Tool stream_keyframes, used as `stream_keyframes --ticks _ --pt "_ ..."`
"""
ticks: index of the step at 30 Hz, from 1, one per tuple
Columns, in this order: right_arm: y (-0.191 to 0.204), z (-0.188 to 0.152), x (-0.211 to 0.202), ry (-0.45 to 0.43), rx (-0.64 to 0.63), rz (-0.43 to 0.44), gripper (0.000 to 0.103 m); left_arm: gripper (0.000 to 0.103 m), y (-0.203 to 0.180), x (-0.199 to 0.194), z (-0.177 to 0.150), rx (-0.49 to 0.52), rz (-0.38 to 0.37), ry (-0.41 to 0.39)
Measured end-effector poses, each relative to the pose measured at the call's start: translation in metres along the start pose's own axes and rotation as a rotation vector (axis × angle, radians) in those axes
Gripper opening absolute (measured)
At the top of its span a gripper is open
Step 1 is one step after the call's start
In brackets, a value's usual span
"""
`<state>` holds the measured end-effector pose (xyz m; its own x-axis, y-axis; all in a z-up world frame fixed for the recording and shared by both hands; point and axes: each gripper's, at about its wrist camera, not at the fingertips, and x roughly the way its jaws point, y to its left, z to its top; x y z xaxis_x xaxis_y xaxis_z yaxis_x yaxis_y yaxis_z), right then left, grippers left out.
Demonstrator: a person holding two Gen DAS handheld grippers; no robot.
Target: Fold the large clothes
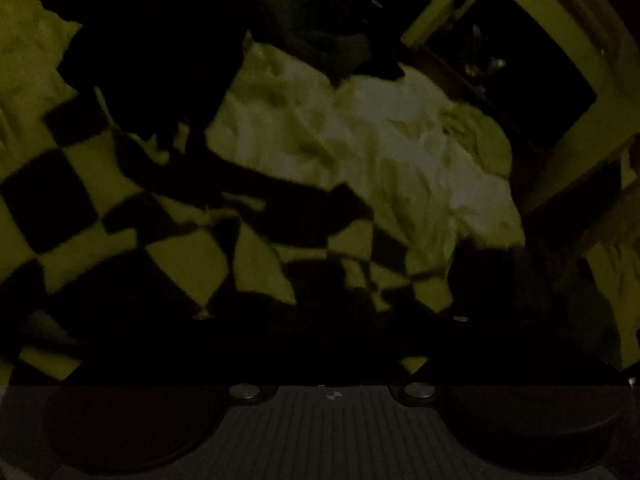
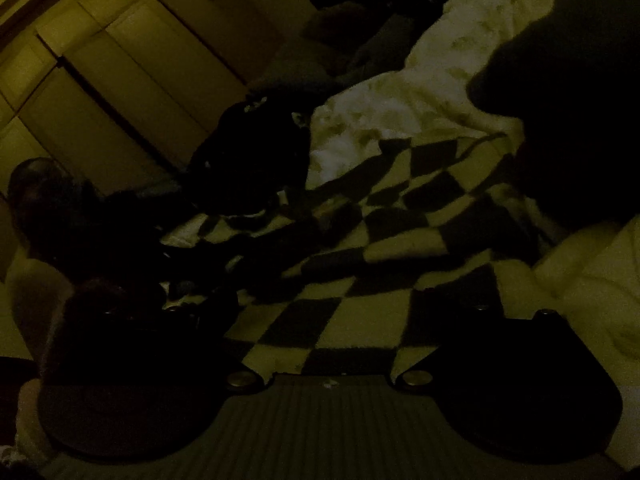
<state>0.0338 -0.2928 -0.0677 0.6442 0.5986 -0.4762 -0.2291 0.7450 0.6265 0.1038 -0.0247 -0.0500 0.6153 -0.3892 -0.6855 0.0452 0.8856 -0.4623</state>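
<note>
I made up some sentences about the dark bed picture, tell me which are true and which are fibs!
1. The checkered blanket has dark and light squares. True.
2. A pale crumpled cloth lies beyond the checkered blanket. True.
3. The checkered blanket is folded into a neat small square. False: it lies spread out and rumpled.
4. The room is brightly lit. False: both views are very dim.
5. The left gripper pinches the pale cloth. False: that cloth lies well ahead of it, untouched.
</note>
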Motion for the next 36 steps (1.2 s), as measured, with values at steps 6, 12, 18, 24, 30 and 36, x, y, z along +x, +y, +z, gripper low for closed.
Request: stream_keyframes --ticks 6,12,18,24,30,36 --pt "0.001 -0.001 0.005 0.007 -0.009 -0.007 0.098 0.103 0.014 -0.035 0.009 -0.041 -0.048 -0.039" --pt "0.006 -0.002 0.007 0.008 -0.034 -0.017 0.098 0.103 0.052 -0.094 0.008 -0.055 0.122 -0.246" --pt "0.021 0.013 0.016 0.036 -0.008 0.047 0.094 0.103 0.1 -0.088 -0.016 -0.088 0.288 -0.228" --pt "0.034 0.036 0.046 0.063 0.071 0.062 0.091 0.103 0.096 -0.08 -0.032 0.027 0.319 -0.268" --pt "0.012 0.034 0.094 0.101 0.248 0.001 0.062 0.103 0.109 -0.08 -0.033 -0.014 0.255 -0.271" --pt "0.008 0.029 0.1 0.081 0.246 0.098 0.029 0.103 0.113 -0.079 -0.036 -0.012 0.247 -0.272"
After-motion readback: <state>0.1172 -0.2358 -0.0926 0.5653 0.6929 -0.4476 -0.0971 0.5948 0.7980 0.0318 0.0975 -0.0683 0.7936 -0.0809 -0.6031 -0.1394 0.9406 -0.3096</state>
